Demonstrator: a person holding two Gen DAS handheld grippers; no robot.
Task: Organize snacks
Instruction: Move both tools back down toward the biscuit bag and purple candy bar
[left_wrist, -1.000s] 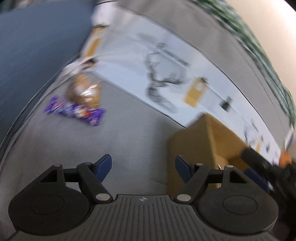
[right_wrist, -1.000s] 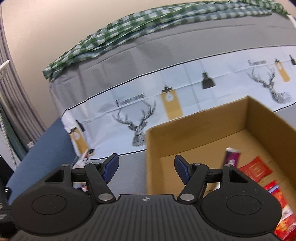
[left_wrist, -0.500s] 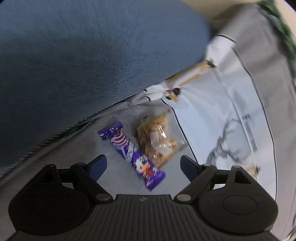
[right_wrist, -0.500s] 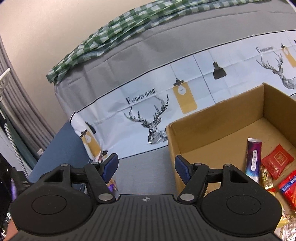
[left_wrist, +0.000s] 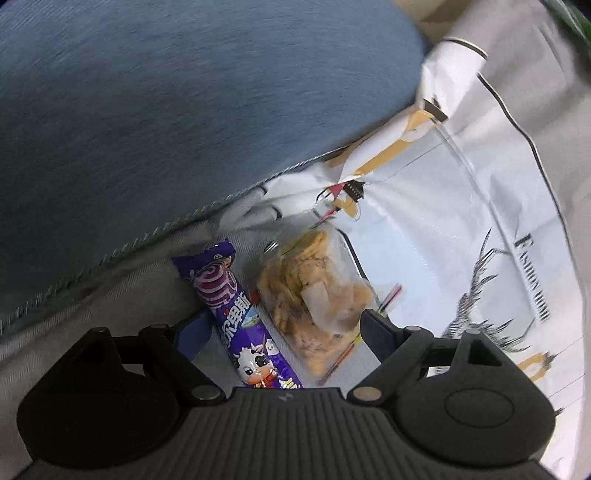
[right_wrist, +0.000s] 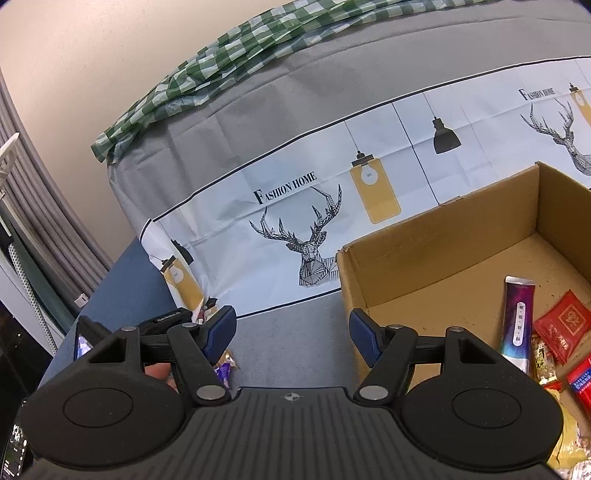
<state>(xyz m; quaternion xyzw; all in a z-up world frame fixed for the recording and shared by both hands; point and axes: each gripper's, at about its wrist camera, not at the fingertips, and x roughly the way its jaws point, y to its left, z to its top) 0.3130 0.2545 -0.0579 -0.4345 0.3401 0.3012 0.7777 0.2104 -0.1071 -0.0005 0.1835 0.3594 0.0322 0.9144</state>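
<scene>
Our left tool (left_wrist: 284, 332) hangs spread wide over both the purple bar (left_wrist: 240, 317) and the clear bag (left_wrist: 314, 299), lying side by side on the tabletop (left_wrist: 122, 291); closing now, we judge, could pinch both. Our right tool (right_wrist: 291, 328) waits parted by the box (right_wrist: 443, 236)

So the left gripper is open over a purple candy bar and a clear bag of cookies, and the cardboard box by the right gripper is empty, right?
Not quite. The cardboard box is not empty: the right wrist view shows a purple stick pack and red packets in it. The rest holds: the left gripper is open over the purple candy bar and the clear bag of cookies.
</scene>
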